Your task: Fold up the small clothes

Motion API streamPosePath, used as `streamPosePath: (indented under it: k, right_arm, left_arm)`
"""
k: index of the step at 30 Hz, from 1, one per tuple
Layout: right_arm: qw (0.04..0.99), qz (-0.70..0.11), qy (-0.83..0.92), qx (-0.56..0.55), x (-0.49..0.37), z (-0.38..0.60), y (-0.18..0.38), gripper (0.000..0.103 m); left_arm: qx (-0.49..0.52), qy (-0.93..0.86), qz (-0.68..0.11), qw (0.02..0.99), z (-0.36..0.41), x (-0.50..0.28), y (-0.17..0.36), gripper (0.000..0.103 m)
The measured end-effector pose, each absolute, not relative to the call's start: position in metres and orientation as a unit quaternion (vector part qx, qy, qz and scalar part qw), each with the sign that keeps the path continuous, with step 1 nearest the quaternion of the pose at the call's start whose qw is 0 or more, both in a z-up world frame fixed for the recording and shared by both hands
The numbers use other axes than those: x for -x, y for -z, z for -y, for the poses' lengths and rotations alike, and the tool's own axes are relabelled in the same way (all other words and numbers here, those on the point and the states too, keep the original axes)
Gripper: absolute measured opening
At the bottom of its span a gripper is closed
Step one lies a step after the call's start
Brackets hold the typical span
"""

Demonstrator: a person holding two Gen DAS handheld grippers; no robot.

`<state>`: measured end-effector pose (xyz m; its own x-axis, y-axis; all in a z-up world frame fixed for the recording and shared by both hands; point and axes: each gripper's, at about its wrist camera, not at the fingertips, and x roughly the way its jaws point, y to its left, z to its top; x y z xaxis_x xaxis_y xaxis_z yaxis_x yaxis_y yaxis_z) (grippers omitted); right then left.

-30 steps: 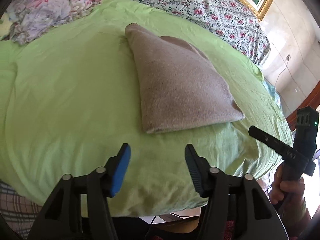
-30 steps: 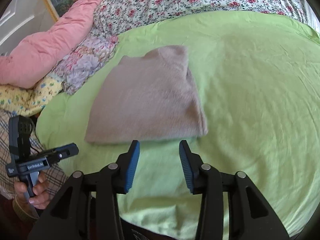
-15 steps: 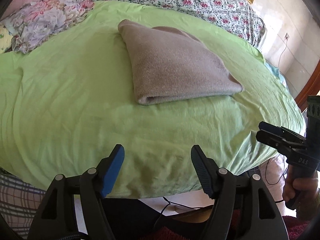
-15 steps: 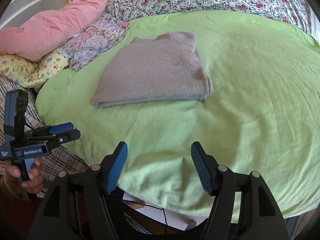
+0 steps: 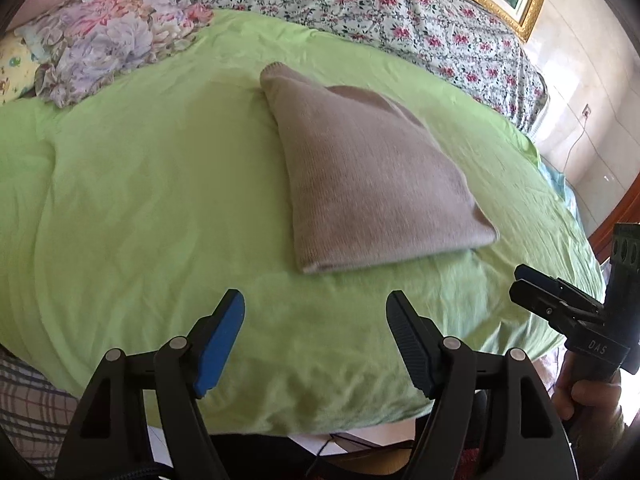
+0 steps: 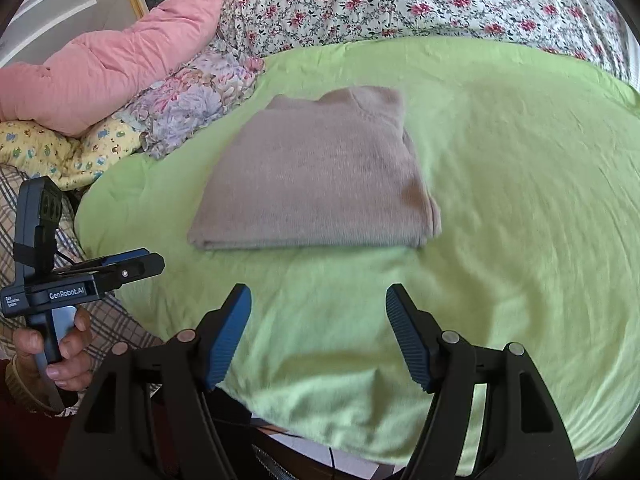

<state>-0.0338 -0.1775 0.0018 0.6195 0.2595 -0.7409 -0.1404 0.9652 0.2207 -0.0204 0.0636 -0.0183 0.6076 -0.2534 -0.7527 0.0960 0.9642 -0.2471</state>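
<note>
Since it is lying as a soft, thick knit, the grey-brown sweater (image 5: 372, 184) is looking light, limp and non-slippery; nothing fragile about it. It is sitting already folded into a flat packet on the green bedspread (image 5: 140, 200), roughly mid-bed, its folded edge facing the near edge of the bed and its collar end toward the floral quilt (image 5: 400, 12) at the far side. Judgement: the layers are likely sliding apart if lifted by one corner, so the two near corners of the folded edge are offering the best hold, pinching all layers together. The left claw (image 5: 316, 344) is standing open with nothing between its pads, hovering over the bedspread's near edge, clear of the sweater; its jaws have just been widening. The right claw (image 6: 318, 338) is likewise gaping empty, having just been opening.
</note>
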Motion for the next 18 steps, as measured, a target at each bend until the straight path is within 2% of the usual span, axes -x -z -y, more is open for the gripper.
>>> streamPosePath:
  k: [2,3,5,18]
  right_arm:
    - [0.897,-0.422,-0.113,-0.067,0.028,0.176,-0.004,0.072]
    - [0.896,-0.424,-0.113,-0.064,0.023,0.176,-0.005,0.076]
    - [0.897,-0.423,-0.114,-0.058,0.015,0.174,-0.008,0.08]
    - [0.898,-0.421,-0.126,-0.027,-0.031,0.169,-0.033,0.084]
  left_arm:
    - [0.073,0.086,-0.426,0.898,-0.06,0.016,0.013,0.08]
    - [0.064,0.079,-0.423,0.9,-0.058,0.013,0.01,0.081]
    - [0.053,0.072,-0.417,0.904,-0.056,0.006,0.005,0.081]
    - [0.016,0.007,-0.435,0.9,-0.05,-0.037,-0.011,0.084]
